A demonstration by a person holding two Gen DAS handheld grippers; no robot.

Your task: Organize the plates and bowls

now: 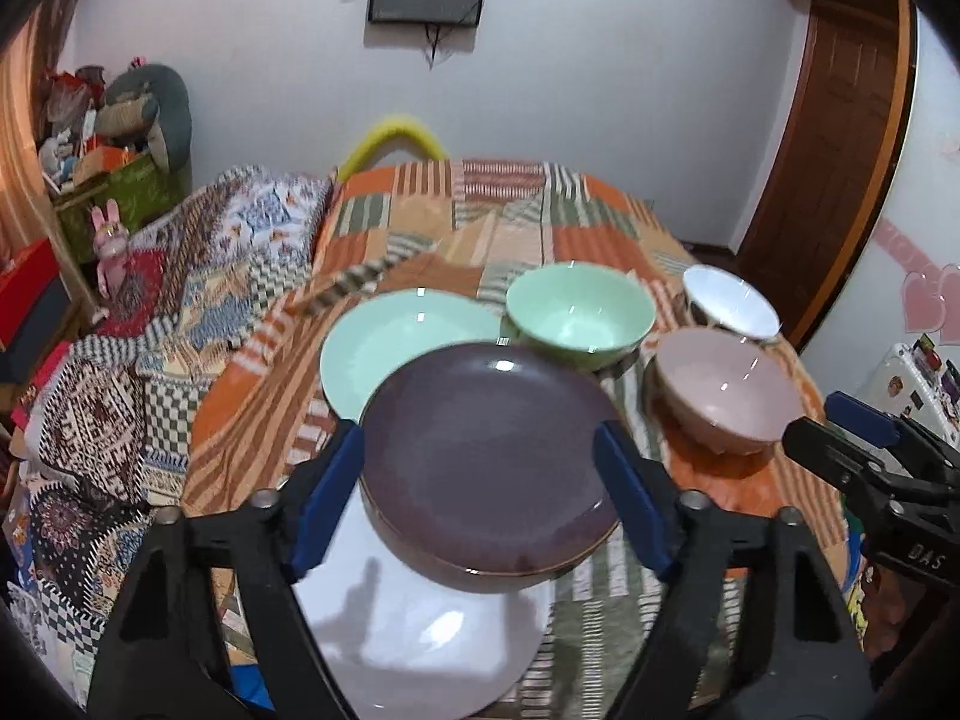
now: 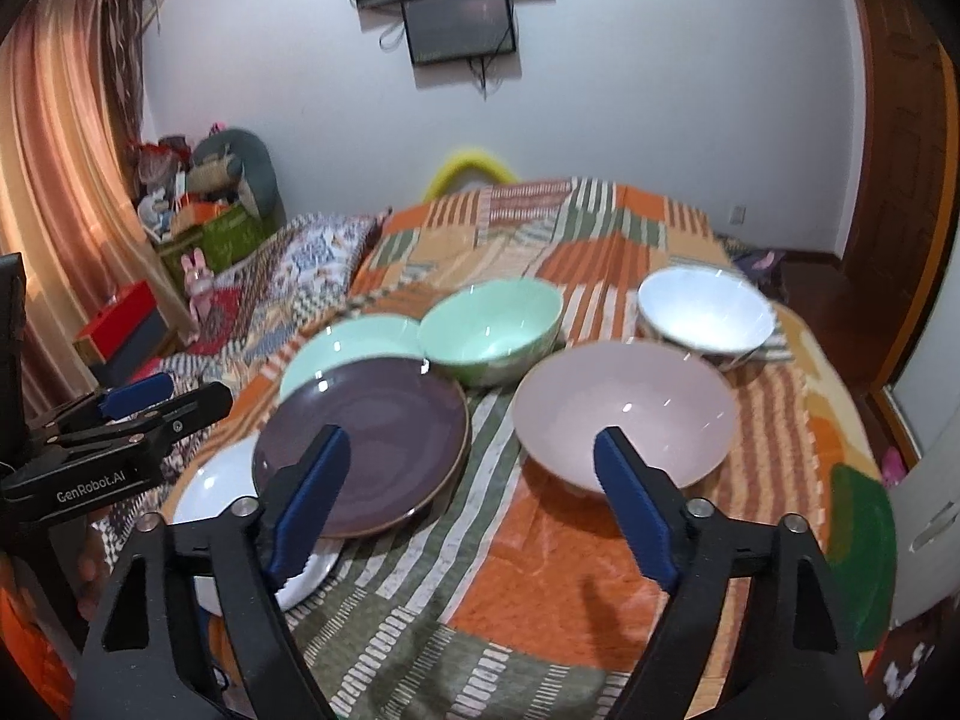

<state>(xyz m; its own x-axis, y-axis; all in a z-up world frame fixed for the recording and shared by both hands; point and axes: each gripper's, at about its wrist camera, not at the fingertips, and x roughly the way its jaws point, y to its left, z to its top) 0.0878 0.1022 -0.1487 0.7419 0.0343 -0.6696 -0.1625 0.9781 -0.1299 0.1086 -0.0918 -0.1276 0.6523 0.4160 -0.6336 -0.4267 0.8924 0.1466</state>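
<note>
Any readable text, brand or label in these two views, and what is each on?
"GenRobot.AI": on the left gripper body, seen in the right wrist view.
"DAS": on the right gripper body, seen in the left wrist view.
Fridge stickers: too small to read.

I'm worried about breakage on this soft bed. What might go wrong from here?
1. The purple plate lies tilted across the white plate and the green plate; a nudge from the left gripper may slide it.
2. The quilt is soft and wrinkled, so the pink bowl may tip if the right gripper pushes its rim.
</note>
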